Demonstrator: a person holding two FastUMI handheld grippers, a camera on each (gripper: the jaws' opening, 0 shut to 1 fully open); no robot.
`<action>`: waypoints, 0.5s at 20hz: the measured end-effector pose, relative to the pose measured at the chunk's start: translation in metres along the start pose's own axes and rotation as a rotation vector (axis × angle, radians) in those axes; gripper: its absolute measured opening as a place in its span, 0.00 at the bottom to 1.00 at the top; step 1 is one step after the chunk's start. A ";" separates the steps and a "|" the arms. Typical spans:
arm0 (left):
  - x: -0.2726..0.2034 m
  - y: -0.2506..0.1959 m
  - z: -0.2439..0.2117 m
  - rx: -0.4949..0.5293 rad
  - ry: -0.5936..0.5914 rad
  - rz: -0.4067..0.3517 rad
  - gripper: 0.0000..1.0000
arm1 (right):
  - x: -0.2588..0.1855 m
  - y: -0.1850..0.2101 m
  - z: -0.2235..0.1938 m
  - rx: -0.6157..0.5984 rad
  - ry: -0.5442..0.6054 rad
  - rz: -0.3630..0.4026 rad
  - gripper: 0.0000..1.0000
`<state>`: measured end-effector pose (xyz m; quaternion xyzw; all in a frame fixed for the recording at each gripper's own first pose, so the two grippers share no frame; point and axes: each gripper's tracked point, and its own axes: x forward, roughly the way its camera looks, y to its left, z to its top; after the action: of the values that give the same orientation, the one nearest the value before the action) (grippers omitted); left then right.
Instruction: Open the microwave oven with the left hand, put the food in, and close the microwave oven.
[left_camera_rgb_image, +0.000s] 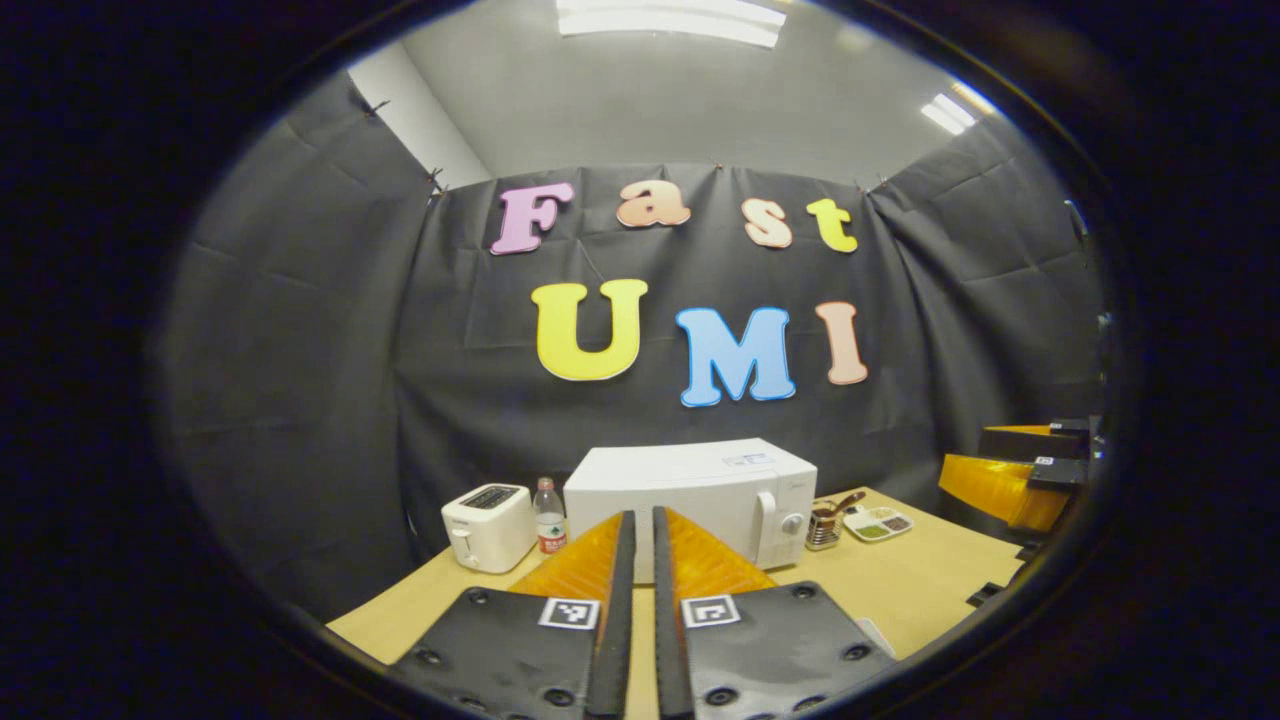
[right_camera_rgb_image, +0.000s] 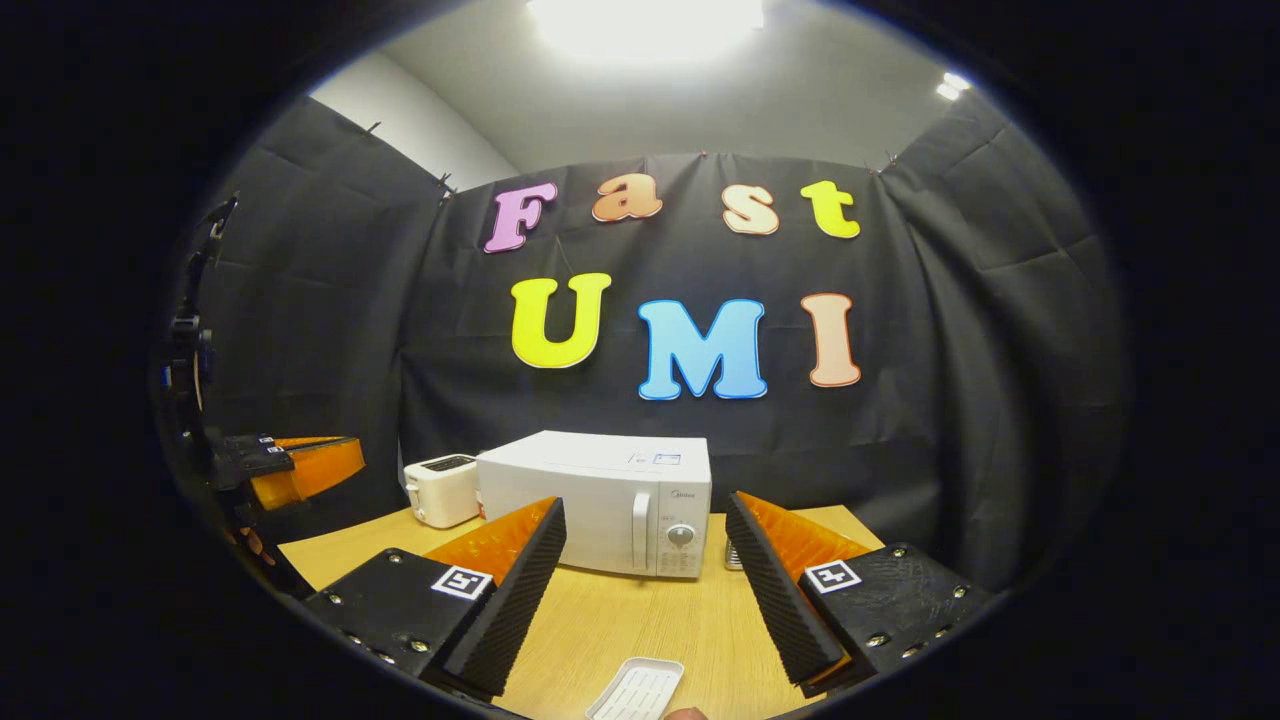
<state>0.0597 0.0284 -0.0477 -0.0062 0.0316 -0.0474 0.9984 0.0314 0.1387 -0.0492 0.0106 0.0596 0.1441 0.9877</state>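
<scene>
Landmark: the microwave oven (left_camera_rgb_image: 690, 495), white, door closed, standing at the back of the wooden table (left_camera_rgb_image: 900, 580) against the black cloth wall.
Toaster (left_camera_rgb_image: 488, 526): white, left of the microwave oven with a small gap, slots facing up; in the right gripper view it sits just beside the oven's left end.
Water bottle (left_camera_rgb_image: 548, 517): clear with a red label, upright, between the toaster and the microwave oven, close to the oven's left side.
Left gripper (left_camera_rgb_image: 642, 525): in front of the microwave oven, its two orange-and-black fingers drawn together with only a thin slit between them, nothing held; the tips overlap the lower front of the oven in the left gripper view.
Oven handle and knob (left_camera_rgb_image: 793, 523): vertical handle and round dial on the right part of the oven's front.
Small jar with a spoon (left_camera_rgb_image: 823, 527): just right of the microwave oven.
Divided dish (left_camera_rgb_image: 877, 522): white, with green and dark fillings, right of the jar, farther from the oven.
Right gripper (right_camera_rgb_image: 645, 545): in front of the microwave oven, fingers spread wide apart, empty.
White tray (right_camera_rgb_image: 637, 690): ribbed, on the table nearest the camera, well in front of the microwave oven, below the gap between the right gripper's fingers.
</scene>
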 end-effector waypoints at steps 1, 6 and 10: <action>-0.005 0.003 0.001 -0.004 -0.004 0.003 0.37 | -0.001 0.005 0.001 0.003 -0.001 0.001 0.98; -0.023 0.009 0.012 0.008 -0.046 0.025 0.97 | -0.010 0.021 0.006 -0.009 -0.011 0.005 0.98; -0.033 0.009 0.017 -0.005 -0.063 0.039 0.97 | -0.015 0.025 0.006 0.009 -0.014 0.000 0.98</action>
<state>0.0286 0.0409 -0.0290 -0.0096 0.0006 -0.0278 0.9996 0.0108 0.1587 -0.0410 0.0163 0.0531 0.1440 0.9880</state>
